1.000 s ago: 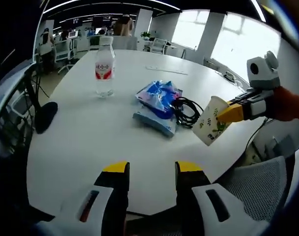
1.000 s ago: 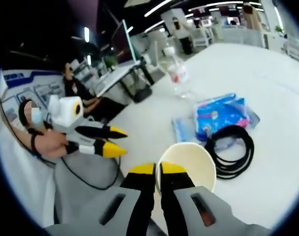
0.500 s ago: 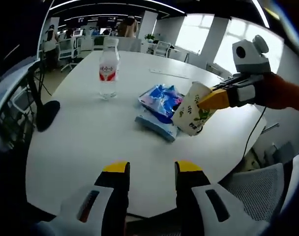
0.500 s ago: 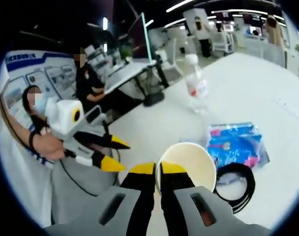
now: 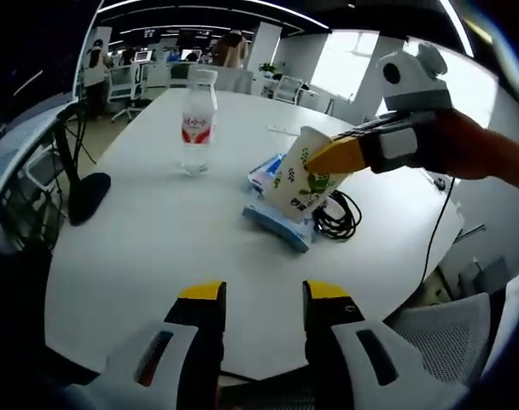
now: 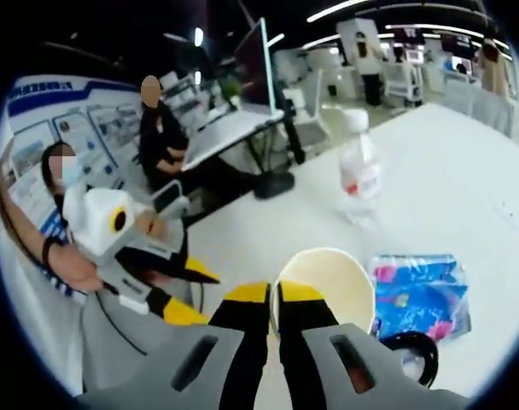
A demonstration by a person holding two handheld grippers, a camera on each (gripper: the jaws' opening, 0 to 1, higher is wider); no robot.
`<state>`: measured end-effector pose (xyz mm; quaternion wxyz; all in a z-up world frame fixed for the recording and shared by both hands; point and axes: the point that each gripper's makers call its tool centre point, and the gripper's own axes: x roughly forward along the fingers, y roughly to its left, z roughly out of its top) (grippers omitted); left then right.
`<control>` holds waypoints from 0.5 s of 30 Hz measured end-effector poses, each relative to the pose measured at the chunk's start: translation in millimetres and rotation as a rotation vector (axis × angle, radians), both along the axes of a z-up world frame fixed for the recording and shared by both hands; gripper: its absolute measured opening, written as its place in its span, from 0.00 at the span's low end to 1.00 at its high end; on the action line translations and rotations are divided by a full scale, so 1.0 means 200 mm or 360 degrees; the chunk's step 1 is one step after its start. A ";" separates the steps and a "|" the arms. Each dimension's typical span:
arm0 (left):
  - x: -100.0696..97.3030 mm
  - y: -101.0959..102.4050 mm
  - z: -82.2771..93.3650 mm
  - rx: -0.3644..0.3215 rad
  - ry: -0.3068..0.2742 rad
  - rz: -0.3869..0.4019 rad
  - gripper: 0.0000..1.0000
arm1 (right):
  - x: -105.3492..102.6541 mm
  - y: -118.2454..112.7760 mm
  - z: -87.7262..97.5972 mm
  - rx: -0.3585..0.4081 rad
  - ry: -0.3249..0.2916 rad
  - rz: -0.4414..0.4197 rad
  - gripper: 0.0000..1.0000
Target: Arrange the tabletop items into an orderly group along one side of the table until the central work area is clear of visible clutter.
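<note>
Right gripper (image 6: 272,295) clamped on paper cup (image 5: 300,175) rim, cup held above table (image 5: 148,239) middle, over tissue packs (image 5: 281,224). Left gripper (image 5: 261,295) empty, jaws apart, near table edge. Next: set cup down beside water bottle (image 5: 197,120).

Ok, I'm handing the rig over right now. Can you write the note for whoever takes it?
Right gripper: shut on the paper cup by its rim, held in the air above the packets.
Left gripper: open, holding nothing, low at the near edge of the table.
On the table: water bottle upright toward the far side; blue packets stacked mid-table; black cable coiled beside them; a thin flat item farther back, too small to identify.
Done: only the cup is picked up.
Left: set the cup down along one side, then move the bottle, packets and cable there too.
</note>
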<state>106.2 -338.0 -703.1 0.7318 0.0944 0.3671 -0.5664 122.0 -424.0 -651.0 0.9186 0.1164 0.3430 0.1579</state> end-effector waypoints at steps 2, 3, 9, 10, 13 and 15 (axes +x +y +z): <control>0.00 0.00 0.00 -0.0003 0.0011 0.0010 0.34 | 0.05 -0.01 0.00 -0.0010 -0.0011 0.0004 0.00; 0.00 0.00 -0.01 -0.0005 0.0020 0.0015 0.34 | 0.08 -0.02 0.00 -0.0027 -0.0017 0.0004 0.00; -0.01 0.01 0.00 -0.0011 0.0033 0.0010 0.34 | 0.23 -0.09 0.01 -0.0109 -0.0045 0.0022 0.00; -0.01 0.02 0.00 -0.0011 0.0034 0.0011 0.34 | 0.25 -0.12 0.00 -0.0137 -0.0046 0.0030 0.00; -0.01 0.03 0.00 -0.0013 0.0039 0.0018 0.34 | 0.31 -0.17 -0.02 -0.0187 -0.0024 0.0042 0.00; -0.01 0.04 0.00 -0.0015 0.0044 0.0025 0.34 | 0.34 -0.20 -0.04 -0.0214 -0.0013 0.0045 0.00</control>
